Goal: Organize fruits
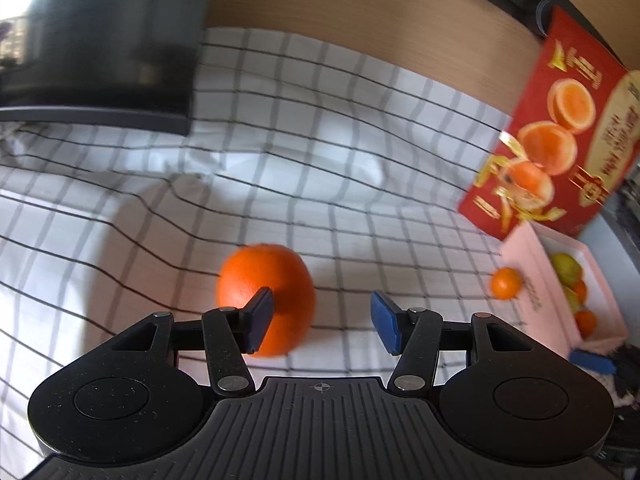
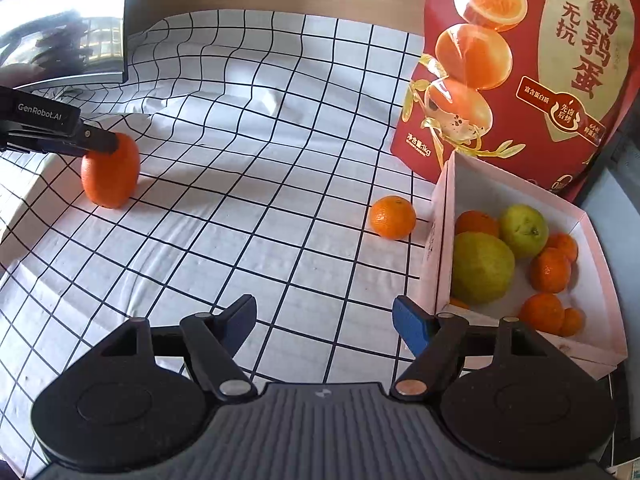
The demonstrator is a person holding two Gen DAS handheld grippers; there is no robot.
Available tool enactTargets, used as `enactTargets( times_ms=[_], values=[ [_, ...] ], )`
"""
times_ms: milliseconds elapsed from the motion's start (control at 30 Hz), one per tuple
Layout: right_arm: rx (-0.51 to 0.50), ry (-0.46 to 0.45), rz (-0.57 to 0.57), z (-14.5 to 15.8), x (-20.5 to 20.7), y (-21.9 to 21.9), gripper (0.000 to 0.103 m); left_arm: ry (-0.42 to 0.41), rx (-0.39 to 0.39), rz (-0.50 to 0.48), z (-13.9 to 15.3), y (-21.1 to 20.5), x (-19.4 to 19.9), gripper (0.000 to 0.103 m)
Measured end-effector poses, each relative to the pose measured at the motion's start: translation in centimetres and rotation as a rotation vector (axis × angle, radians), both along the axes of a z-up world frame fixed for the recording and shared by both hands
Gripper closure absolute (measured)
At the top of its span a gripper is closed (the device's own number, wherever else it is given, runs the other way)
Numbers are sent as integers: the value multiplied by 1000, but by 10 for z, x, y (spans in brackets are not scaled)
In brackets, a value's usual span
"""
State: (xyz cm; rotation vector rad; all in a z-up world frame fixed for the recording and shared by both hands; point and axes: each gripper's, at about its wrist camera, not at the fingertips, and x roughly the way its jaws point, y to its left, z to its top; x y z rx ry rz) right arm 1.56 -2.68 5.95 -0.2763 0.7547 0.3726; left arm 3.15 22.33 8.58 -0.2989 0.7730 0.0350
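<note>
A large orange point(image 1: 267, 292) lies on the checked cloth point(image 1: 340, 120). My left gripper point(image 1: 322, 322) is open; its left finger overlaps the orange, which sits left of the gap between the fingers. In the right wrist view the left gripper's fingers point(image 2: 98, 140) reach the large orange point(image 2: 110, 176) at its top. A small mandarin point(image 2: 393, 217) lies on the cloth beside a pink box point(image 2: 442, 208) holding two green fruits point(image 2: 482, 268) and several mandarins point(image 2: 550, 270). My right gripper point(image 2: 324, 326) is open and empty above the cloth, left of the box.
A red snack bag point(image 2: 520, 60) stands behind the pink box. A dark monitor point(image 1: 108, 40) stands at the back left on the cloth. A wooden wall point(image 1: 360, 12) runs behind the table. The pink box also shows in the left wrist view point(image 1: 528, 276).
</note>
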Motion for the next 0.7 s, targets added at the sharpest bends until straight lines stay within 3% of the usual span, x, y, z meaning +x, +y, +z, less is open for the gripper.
enactTargets(
  times_ms=[100,200,300,533,700],
  values=[
    [-47,-66,28,4,1,2,28,42,-47,-60,-9,-12,0,50],
    [-151,-148,78,11,11,9,45,24,-40,-92,-12,-22,-9,50],
    [-231,-161,103,17,40,19,47,7,-54,-108,-12,-26,-19,50],
    [-326,-8,14,1,136,44,48,17,-74,-78,-16,-13,-38,50],
    [-328,97,-32,-19,167,42,48,36,-76,-33,-23,4,-55,50]
  ],
)
